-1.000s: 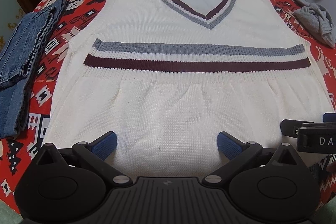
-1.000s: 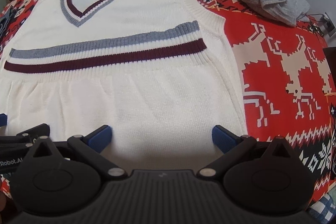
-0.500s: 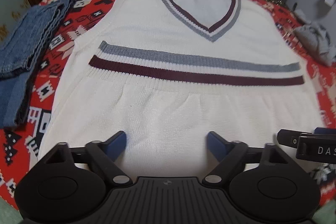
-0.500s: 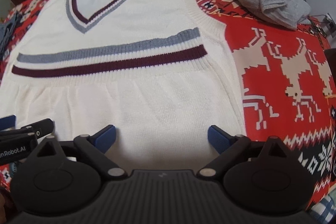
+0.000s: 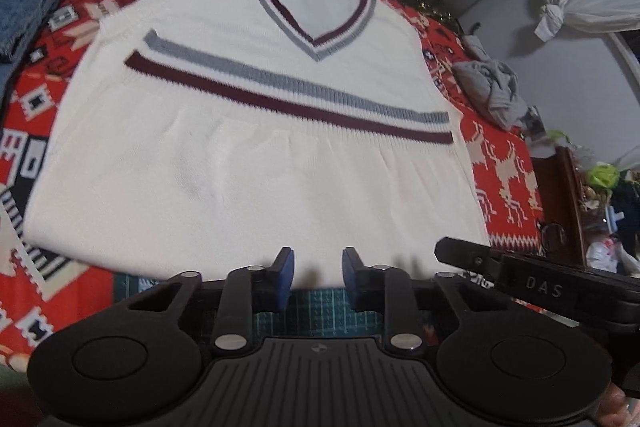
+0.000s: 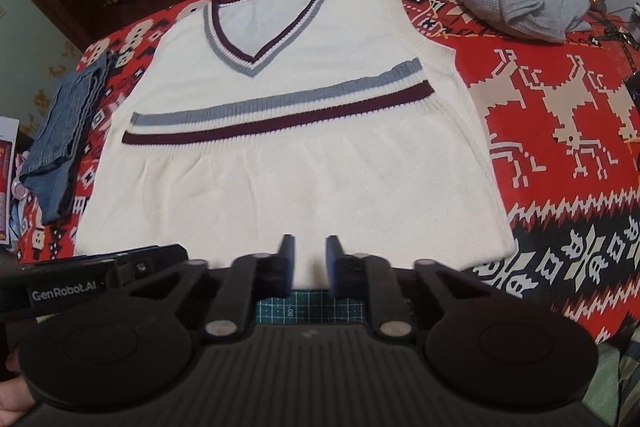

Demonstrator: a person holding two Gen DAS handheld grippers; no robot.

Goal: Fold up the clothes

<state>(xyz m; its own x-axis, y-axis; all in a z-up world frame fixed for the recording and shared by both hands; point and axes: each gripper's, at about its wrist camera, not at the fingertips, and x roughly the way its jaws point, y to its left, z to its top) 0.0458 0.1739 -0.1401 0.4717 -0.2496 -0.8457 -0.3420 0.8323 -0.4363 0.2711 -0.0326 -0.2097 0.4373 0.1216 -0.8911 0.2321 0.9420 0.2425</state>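
Observation:
A cream sleeveless V-neck vest point(image 5: 256, 163) with a grey and a maroon stripe lies flat on the red patterned tablecloth point(image 6: 560, 131), neck away from me. My left gripper point(image 5: 319, 267) sits at the near hem, left of centre. Its blue pads are drawn close together with the hem's edge between them. My right gripper point(image 6: 307, 259) is at the same hem point(image 6: 308, 267) further right, its jaws even narrower on the fabric. In the left wrist view the right gripper's body point(image 5: 520, 279) shows at the right.
Folded blue jeans point(image 6: 64, 123) lie at the table's left edge. A crumpled grey garment point(image 6: 520, 3) sits at the far right. A green cutting mat point(image 5: 320, 307) shows under the near hem. Furniture and clutter stand beyond the table.
Both grippers have gone from wide open over the vest to nearly closed at its near hem. Both cameras have pulled back and up, uncovering the green mat.

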